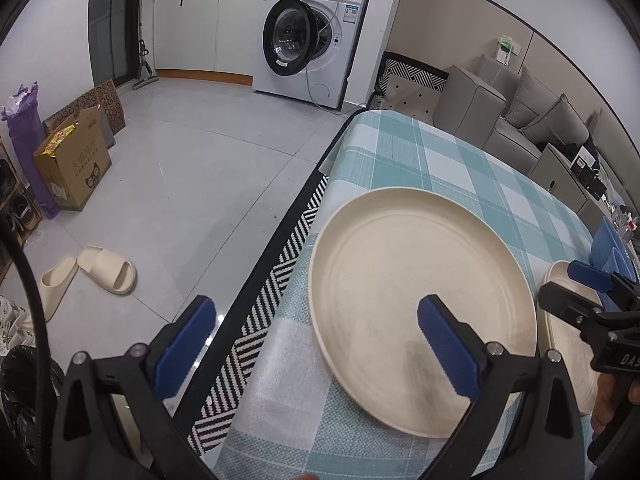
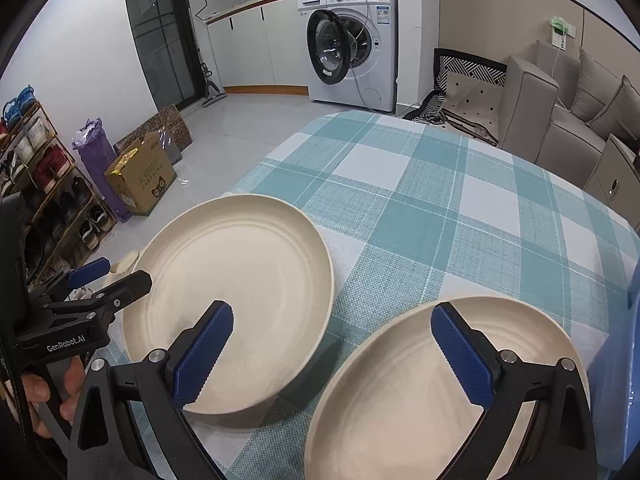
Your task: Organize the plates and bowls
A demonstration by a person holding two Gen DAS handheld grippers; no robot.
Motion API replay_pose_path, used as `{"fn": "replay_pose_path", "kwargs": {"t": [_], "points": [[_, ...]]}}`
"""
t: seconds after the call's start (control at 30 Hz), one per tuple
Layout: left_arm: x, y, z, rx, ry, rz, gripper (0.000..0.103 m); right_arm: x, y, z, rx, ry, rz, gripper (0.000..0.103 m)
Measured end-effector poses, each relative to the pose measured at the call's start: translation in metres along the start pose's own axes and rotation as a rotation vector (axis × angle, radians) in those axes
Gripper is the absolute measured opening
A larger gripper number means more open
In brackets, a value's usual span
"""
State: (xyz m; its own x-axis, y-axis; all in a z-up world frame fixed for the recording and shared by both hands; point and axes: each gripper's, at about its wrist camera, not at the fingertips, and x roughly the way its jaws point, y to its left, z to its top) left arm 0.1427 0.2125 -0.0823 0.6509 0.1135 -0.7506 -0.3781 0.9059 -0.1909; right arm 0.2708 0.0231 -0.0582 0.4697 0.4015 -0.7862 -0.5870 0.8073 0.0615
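A large cream plate [image 1: 400,280] [image 2: 240,280] lies flat on the teal checked table [image 1: 400,160] near its left edge. A second cream plate [image 2: 400,400] [image 1: 560,328] lies just to its right. My left gripper [image 1: 318,346] is open, one finger above the large plate's near side and the other out past the table edge. My right gripper [image 2: 334,356] is open too, its left finger above the first plate and its right finger above the second. Nothing is held. Each gripper shows in the other's view: the right gripper [image 1: 576,288] and the left gripper [image 2: 116,276].
Blue dishware [image 1: 610,244] [image 2: 616,380] sits at the table's right side, partly cut off. Left of the table are a striped rug [image 1: 272,300], slippers [image 1: 104,270], a cardboard box [image 1: 72,160] and a shoe rack [image 2: 40,184]. A washing machine [image 1: 308,36] and sofa [image 1: 520,120] stand beyond.
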Motion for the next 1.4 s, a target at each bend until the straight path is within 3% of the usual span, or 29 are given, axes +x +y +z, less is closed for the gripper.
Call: {"fn": "replay_pose_path", "kwargs": {"t": [0.3, 0.43, 0.63, 0.97, 1.17, 1.4], "points": [[0.007, 0.009, -0.002, -0.034, 0.013, 0.004, 0.092, 0.021, 0.015, 0.005, -0.046, 0.041, -0.006, 0.098], [0.009, 0.011, -0.004, -0.046, 0.023, -0.007, 0.086, 0.030, 0.018, 0.005, -0.061, 0.065, -0.007, 0.087], [0.014, 0.010, -0.005, -0.040, 0.047, -0.025, 0.067, 0.039, 0.017, 0.004, -0.059, 0.097, 0.008, 0.065], [0.014, 0.006, -0.006, -0.016, 0.056, -0.033, 0.040, 0.045, 0.016, 0.000, -0.053, 0.121, 0.030, 0.046], [0.013, 0.004, -0.007, 0.001, 0.051, -0.039, 0.023, 0.043, 0.013, -0.004, -0.059, 0.120, 0.015, 0.029], [0.012, -0.004, -0.008, 0.041, 0.044, -0.034, 0.021, 0.039, 0.013, -0.007, -0.070, 0.111, -0.014, 0.017]]}}
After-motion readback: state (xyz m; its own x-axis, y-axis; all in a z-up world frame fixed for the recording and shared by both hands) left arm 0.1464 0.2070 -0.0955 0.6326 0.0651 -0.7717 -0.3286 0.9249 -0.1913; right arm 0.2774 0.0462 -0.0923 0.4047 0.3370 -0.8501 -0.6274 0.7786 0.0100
